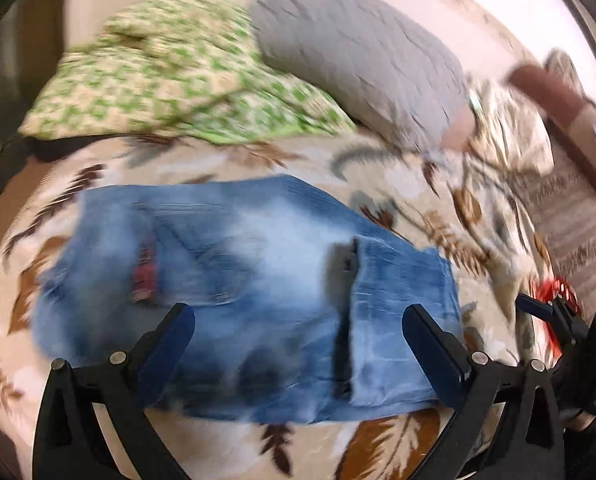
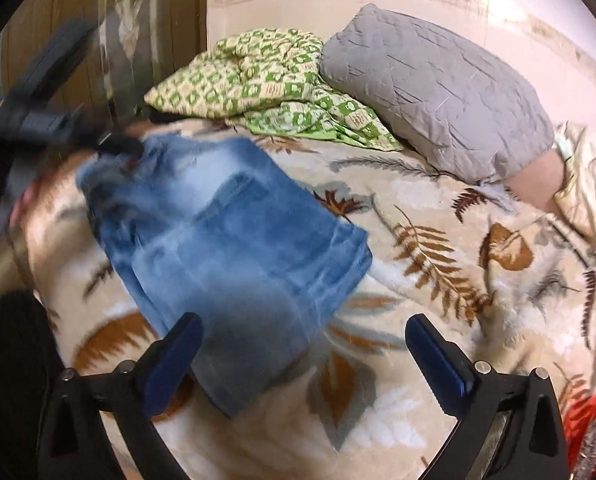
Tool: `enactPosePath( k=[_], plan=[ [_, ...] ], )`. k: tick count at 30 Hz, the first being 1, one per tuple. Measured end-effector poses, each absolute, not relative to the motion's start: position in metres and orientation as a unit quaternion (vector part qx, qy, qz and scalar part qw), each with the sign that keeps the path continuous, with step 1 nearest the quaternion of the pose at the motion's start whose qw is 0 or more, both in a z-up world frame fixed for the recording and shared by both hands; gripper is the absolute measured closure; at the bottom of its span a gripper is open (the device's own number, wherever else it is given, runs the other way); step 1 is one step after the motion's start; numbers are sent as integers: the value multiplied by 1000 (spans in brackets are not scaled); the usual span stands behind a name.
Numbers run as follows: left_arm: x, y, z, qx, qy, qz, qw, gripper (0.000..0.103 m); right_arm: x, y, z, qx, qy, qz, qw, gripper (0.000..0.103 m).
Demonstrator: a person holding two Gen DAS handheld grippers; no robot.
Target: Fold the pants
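From the left wrist view, the left gripper (image 1: 298, 344) had its jaws spread wide and released — nothing was pinched between them. The folded pants (image 1: 238, 288), washed blue denim, lay flat on the bed's leaf-patterned blanket (image 1: 397, 168), filling the centre of the picture and passing behind both fingers. A green checked quilt (image 1: 178, 80) was bunched at about 11 o'clock, with a grey pillow (image 1: 357, 56) beside it at 1 o'clock. The right gripper (image 1: 553, 312) showed at 4 o'clock, at the frame's edge, blurred.

From the right wrist view, the right gripper (image 2: 303, 356) also stood with jaws released, gripping nothing. The pants (image 2: 234, 248) lay as a folded bundle from 10 o'clock toward the centre on the blanket (image 2: 437, 300); their near end reached the left finger. The left gripper (image 2: 118, 144) hung blurred at 10 o'clock over the far edge of the denim. The quilt (image 2: 258, 80) sat at 12 o'clock and the pillow (image 2: 437, 88) at 1 o'clock — touching each other.
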State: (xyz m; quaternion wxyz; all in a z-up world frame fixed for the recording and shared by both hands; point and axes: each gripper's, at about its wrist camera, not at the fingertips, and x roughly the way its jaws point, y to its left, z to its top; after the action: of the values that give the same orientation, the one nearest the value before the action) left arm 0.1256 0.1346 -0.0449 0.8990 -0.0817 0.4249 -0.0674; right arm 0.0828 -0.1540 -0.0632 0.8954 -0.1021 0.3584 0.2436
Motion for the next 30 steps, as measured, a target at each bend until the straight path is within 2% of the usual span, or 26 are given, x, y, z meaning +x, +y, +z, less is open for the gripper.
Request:
enactPosePath(
  k=[5, 11, 21, 27, 30],
  plan=[
    [94, 190, -51, -158, 403, -27, 901, 0, 126, -126, -28, -46, 384, 333, 860, 0],
    [68, 254, -82, -240, 404, 18, 882, 0, 173, -40, 7, -77, 391, 375, 837, 0],
    [80, 295, -140, -383, 387, 36, 838, 0, 227, 119, 38, -169, 423, 396, 797, 0],
    [96, 306, -148, -467, 336, 26, 818, 0, 226, 178, 36, -220, 422, 396, 785, 0],
    [107, 305, -149, -470, 336, 40, 815, 0, 229, 196, 32, -235, 429, 392, 779, 0]
  ],
)
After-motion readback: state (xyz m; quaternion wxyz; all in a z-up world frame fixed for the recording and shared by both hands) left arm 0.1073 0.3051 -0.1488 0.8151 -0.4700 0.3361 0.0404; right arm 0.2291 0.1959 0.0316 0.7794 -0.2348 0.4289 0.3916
